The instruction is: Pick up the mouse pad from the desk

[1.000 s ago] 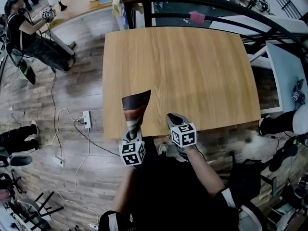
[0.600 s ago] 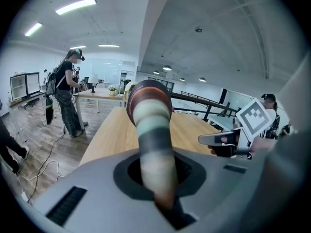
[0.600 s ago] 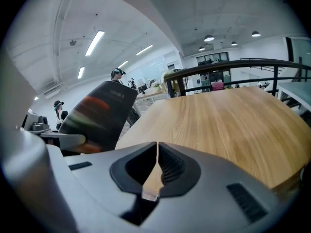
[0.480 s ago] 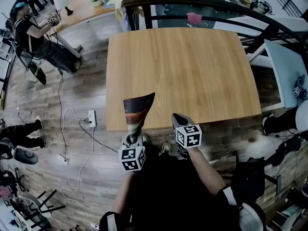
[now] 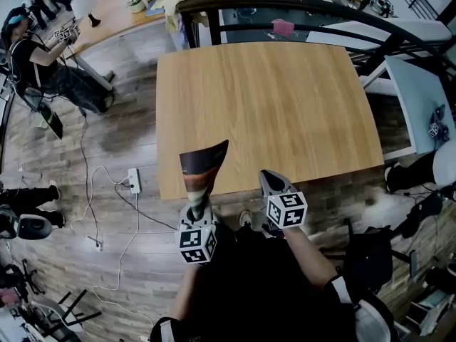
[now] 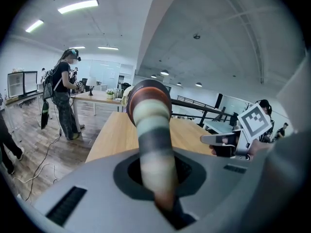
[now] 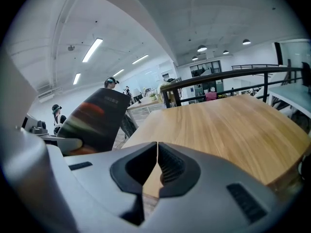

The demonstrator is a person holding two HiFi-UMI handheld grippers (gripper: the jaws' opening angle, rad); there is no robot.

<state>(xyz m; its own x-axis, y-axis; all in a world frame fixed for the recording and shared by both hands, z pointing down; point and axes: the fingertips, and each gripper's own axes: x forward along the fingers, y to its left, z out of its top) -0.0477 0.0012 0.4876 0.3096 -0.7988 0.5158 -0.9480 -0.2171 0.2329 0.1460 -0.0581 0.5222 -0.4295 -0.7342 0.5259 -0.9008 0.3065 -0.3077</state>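
Brown-and-grey banded mouse pad [image 5: 201, 168] pinched in left gripper [image 5: 199, 209], held up over near edge of desk [image 5: 285, 98].
Soft, curled lengthwise, dark-backed; right gripper [image 5: 271, 180] closed, empty, ribbed pads meeting; smooth pale wood grain beneath.

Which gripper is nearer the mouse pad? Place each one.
Left. The left gripper is shut on the mouse pad, curled between its jaws; the right gripper is shut, empty, apart on the pad's right.
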